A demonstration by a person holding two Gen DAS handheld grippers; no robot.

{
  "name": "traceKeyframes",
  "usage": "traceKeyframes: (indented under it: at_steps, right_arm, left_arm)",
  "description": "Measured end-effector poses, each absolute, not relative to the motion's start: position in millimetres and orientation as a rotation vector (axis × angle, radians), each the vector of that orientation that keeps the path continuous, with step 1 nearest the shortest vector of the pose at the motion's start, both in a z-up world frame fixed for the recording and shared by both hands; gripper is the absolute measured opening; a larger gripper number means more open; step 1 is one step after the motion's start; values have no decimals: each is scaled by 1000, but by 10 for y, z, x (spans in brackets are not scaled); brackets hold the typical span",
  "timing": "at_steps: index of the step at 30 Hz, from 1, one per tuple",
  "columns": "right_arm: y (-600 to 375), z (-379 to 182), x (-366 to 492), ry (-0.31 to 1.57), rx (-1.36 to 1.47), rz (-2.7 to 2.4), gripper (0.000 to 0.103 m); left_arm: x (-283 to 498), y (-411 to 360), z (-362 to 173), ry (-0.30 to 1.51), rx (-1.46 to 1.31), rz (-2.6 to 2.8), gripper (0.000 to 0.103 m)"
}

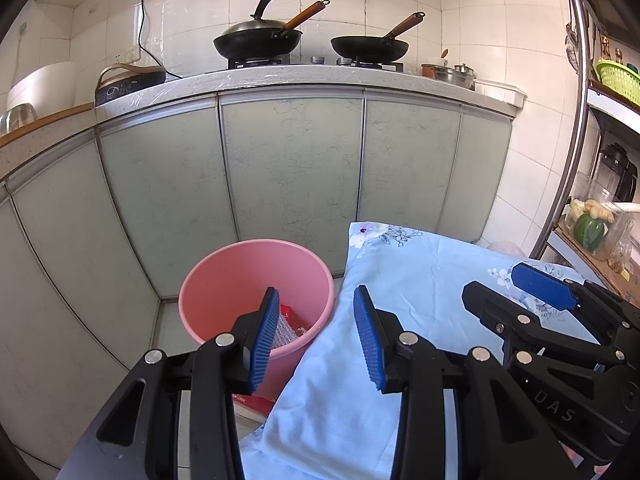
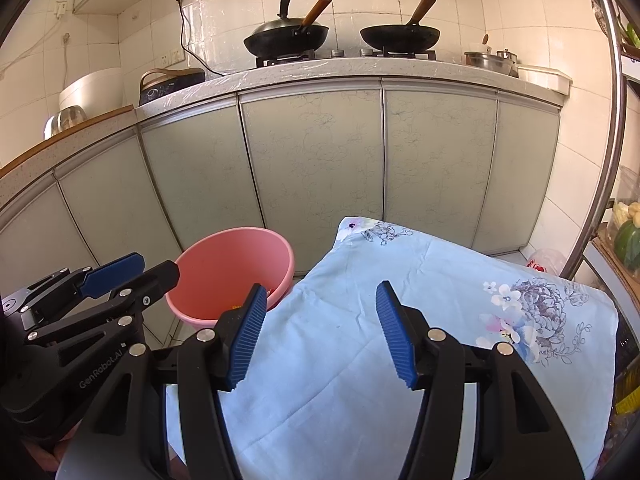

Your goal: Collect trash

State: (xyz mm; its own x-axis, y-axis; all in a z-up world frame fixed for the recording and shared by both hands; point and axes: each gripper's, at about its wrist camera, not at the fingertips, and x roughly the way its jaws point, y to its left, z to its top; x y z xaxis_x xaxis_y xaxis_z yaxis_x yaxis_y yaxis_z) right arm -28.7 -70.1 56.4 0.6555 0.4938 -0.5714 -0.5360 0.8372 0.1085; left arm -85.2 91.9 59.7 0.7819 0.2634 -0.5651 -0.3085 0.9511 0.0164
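- Left gripper (image 1: 316, 336) held above the gap between pink bucket (image 1: 224, 280) and cloth-covered surface; blue pads wide apart, nothing between them.
- Right gripper (image 2: 322, 334) poised over the light blue floral cloth (image 2: 360, 360); pads likewise spread, nothing clamped.
- Pink bucket standing on the floor against the grey-green cabinet doors (image 1: 288, 160), just left of the cloth's edge.
- Trash (image 1: 290, 322) lying in the bottom of the bucket: red packaging and crinkled clear wrap, seen only from the left wrist, partly hidden behind the left pad.
- From the right wrist, only a small orange-red scrap visible inside the bucket; the rest blocked by the rim and the near finger.
- Red flat item (image 1: 256, 402) on the floor beside the bucket's base, shown only by the left wrist view; kind unclear.
- Big purple flower print (image 2: 540, 312) on the cloth's right side, clear from the right wrist, mostly covered by the other gripper in the left wrist view.
- Each gripper visible from the side in the other's camera.
- Two black woks (image 1: 256, 42) with wooden handles on the stove above, in both views.
- Green basket (image 1: 618, 76) on the right-hand shelf, left wrist view only.
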Motion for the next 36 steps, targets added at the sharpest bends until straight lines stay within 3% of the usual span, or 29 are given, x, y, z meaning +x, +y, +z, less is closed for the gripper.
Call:
traceKeyframes:
  at_steps: [36]
  right_arm:
    - [-748, 514, -286, 635, -69, 585, 58]
  left_arm:
    - [-756, 919, 525, 627, -72, 307, 38]
